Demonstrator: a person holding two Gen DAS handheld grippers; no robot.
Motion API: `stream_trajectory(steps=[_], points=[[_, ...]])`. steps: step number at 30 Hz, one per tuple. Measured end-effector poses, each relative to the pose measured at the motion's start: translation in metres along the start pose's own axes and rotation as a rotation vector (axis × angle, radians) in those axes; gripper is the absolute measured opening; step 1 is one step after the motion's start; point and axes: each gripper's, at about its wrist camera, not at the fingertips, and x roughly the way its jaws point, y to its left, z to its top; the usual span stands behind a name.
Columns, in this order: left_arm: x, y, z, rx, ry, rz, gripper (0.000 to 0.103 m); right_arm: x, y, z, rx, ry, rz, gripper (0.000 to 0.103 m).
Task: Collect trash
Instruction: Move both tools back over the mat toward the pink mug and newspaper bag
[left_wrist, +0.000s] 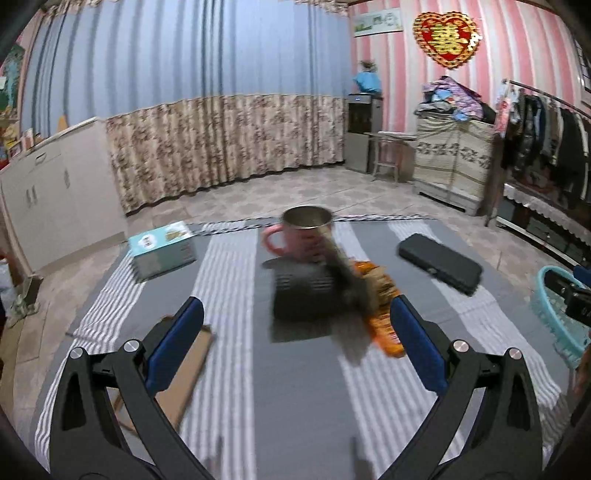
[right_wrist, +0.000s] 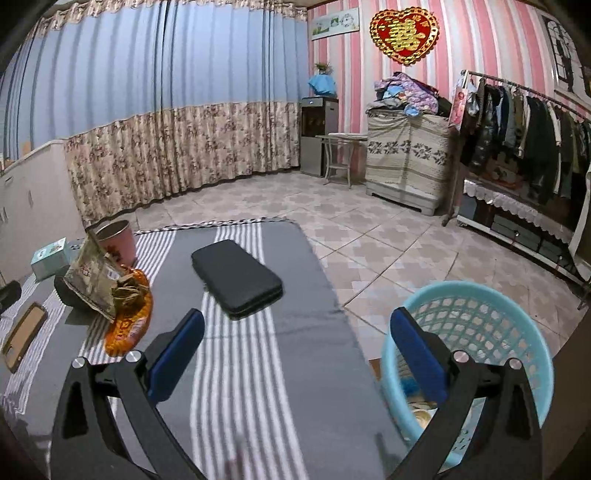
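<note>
Both claws stand with their blue-padded fingers spread wide and nothing between them: the left gripper (left_wrist: 297, 325) hangs over the grey, white-striped table cover (left_wrist: 236, 280), and the right gripper (right_wrist: 297, 332) hangs over the cover's right edge. Running left to right in the left wrist view, a small teal box (left_wrist: 162, 248) sits near the far left corner, and a flat piece of brown cardboard (left_wrist: 184, 373) lies just behind the left finger. Farther on, a pink mug (left_wrist: 295, 236) with a steel lining stands at the middle, blurred, with a dark ribbed object (left_wrist: 301, 295) in front of it. A crumpled paper wrapper (right_wrist: 96, 277) leans across that dark object, touching an orange snack packet (right_wrist: 127, 325) that lies flat on the cover just beside it. To the right of this trash a closed black case (right_wrist: 236, 278) lies alone on a stripe. Beyond the table edge, on the tiled floor (right_wrist: 388, 243), stands a light blue mesh basket (right_wrist: 480, 325), partly behind the right gripper's right finger, with a few scraps visible at its bottom.
</note>
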Motion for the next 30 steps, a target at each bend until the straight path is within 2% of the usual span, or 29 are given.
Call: stream_trajectory(steps=[6, 10, 15, 21, 23, 26, 30], points=[[0.009, 0.034, -0.011, -0.042, 0.033, 0.035, 0.097, 0.01, 0.026, -0.003, -0.045, 0.026, 0.014, 0.098], [0.022, 0.041, -0.018, -0.042, 0.065, 0.052, 0.097, 0.016, 0.042, -0.002, -0.065, 0.037, 0.031, 0.098], [0.039, 0.047, -0.017, -0.051, 0.094, 0.031, 0.097, 0.028, 0.059, 0.0, -0.066, 0.062, 0.061, 0.098], [0.061, 0.025, -0.002, -0.042, 0.127, -0.05, 0.097, 0.042, 0.068, 0.002, -0.058, 0.085, 0.07, 0.098], [0.071, 0.009, 0.004, -0.002, 0.138, -0.087, 0.097, 0.046, 0.066, 0.001, -0.046, 0.096, 0.079, 0.098], [0.086, -0.007, 0.007, 0.054, 0.158, -0.085, 0.097, 0.048, 0.068, -0.002, -0.06, 0.106, 0.071, 0.098], [0.105, -0.014, 0.006, 0.062, 0.211, -0.107, 0.097, 0.049, 0.065, -0.002, -0.067, 0.108, 0.054, 0.098]])
